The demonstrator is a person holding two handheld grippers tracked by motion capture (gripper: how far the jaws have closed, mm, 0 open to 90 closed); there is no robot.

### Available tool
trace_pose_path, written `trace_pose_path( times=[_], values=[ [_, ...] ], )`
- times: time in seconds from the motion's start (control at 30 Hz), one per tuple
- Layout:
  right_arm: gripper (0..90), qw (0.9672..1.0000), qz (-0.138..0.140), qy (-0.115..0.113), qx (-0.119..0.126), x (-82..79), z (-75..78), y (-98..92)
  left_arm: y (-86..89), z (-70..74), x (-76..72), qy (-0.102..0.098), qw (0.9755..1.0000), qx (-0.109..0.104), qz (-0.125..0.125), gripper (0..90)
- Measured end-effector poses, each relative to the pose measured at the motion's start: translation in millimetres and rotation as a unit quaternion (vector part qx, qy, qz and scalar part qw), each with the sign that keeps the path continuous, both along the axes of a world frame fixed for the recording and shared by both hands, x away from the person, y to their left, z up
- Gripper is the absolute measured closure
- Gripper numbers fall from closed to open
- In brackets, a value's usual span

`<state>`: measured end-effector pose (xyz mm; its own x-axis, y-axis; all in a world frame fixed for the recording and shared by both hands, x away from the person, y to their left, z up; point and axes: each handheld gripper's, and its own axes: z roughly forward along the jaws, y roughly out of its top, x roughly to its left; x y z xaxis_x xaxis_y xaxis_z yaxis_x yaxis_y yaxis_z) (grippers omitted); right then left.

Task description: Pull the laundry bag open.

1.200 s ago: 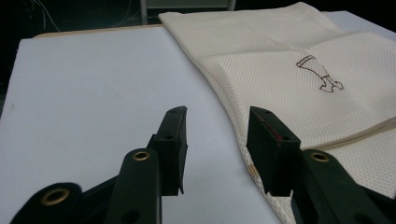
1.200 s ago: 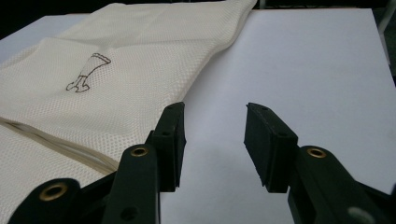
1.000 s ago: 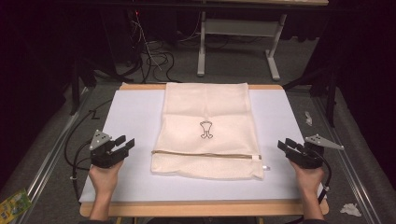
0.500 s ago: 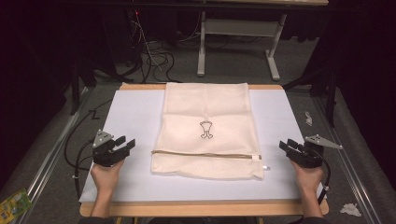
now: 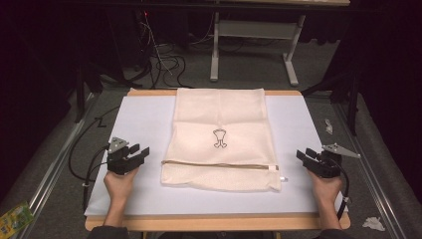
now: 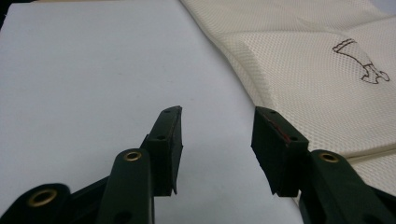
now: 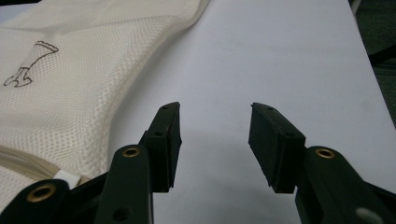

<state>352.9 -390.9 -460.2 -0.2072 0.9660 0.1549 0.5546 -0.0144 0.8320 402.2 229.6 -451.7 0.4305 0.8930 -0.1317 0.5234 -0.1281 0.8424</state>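
The left gripper [image 5: 142,153] stood empty and wide apart beside the mesh laundry bag [image 5: 221,134] on the white mat [image 5: 139,119]; the right gripper [image 5: 302,154], just widening, gripped nothing.

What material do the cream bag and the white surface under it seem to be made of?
Bag: apparently a woven mesh fabric, matte; the left gripper view shows a fine grid of tiny holes and soft folds. A zipper crosses it. White surface: smooth, matte, probably a paper or plastic sheet; no texture shows.
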Motion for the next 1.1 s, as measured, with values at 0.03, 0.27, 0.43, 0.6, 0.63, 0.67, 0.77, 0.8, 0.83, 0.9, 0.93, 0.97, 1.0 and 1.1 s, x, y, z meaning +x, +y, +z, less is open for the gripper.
trace_pose_path(
  times=[0.03,0.27,0.43,0.6,0.63,0.67,0.77,0.8,0.83,0.9,0.93,0.97,1.0,1.1],
  values=[
    [54.8,1.0,-0.001,0.001,0.0,0.9,-0.7,-0.2,0.1,-0.4,1.0,0.001,1.0,0.001,0.002,53.3],
    [54.7,0.9999,-0.002,0.008,-0.007,7.5,-3.9,2.8,-2.0,-5.8,6.7,0.005,0.9998,0.019,0.009,52.4],
    [54.5,0.9998,-0.003,0.012,-0.012,9.3,-5.3,4.5,-5.3,-9.3,10.3,0.007,0.9998,0.018,0.01,52.6],
    [54.8,0.9998,-0.002,0.016,-0.015,11.4,-6.9,4.3,-6.7,-13.1,13.4,0.009,0.9997,0.019,0.012,52.6],
    [54.9,0.9997,-0.002,0.016,-0.017,11.6,-6.7,4.4,-7.0,-13.5,13.7,0.009,0.9997,0.018,0.013,52.6],
    [55.0,0.9997,-0.003,0.017,-0.019,11.6,-6.2,4.8,-7.5,-14.3,14.1,0.01,0.9997,0.019,0.013,52.6],
    [55.1,0.9995,-0.002,0.022,-0.022,12.0,-6.6,5.1,-8.0,-16.8,16.6,0.015,0.9994,0.026,0.018,52.7],
    [55.1,0.9994,-0.001,0.021,-0.027,12.5,-7.3,4.8,-7.8,-17.4,17.1,0.015,0.9994,0.026,0.018,52.9],
    [55.2,0.9994,-0.002,0.022,-0.027,12.7,-7.6,5.0,-7.9,-18.0,17.7,0.016,0.9994,0.025,0.019,53.0],
    [55.5,0.9994,-0.003,0.022,-0.027,13.5,-8.1,5.3,-8.1,-18.7,18.3,0.017,0.9993,0.028,0.02,53.0],
    [55.7,0.9994,-0.004,0.023,-0.026,13.8,-8.3,5.5,-7.8,-19.0,18.7,0.018,0.9992,0.03,0.019,53.0],
    [55.9,0.9993,-0.004,0.024,-0.027,14.2,-8.5,5.8,-7.7,-19.5,19.1,0.018,0.9991,0.032,0.021,53.0],
    [56.1,0.9992,-0.006,0.026,-0.03,14.4,-8.9,6.1,-7.5,-19.8,19.5,0.018,0.9991,0.032,0.022,53.0],
    [56.2,0.999,-0.008,0.029,-0.035,15.3,-9.7,5.4,-7.1,-20.8,20.4,0.017,0.9991,0.031,0.024,52.8]
  ],
)
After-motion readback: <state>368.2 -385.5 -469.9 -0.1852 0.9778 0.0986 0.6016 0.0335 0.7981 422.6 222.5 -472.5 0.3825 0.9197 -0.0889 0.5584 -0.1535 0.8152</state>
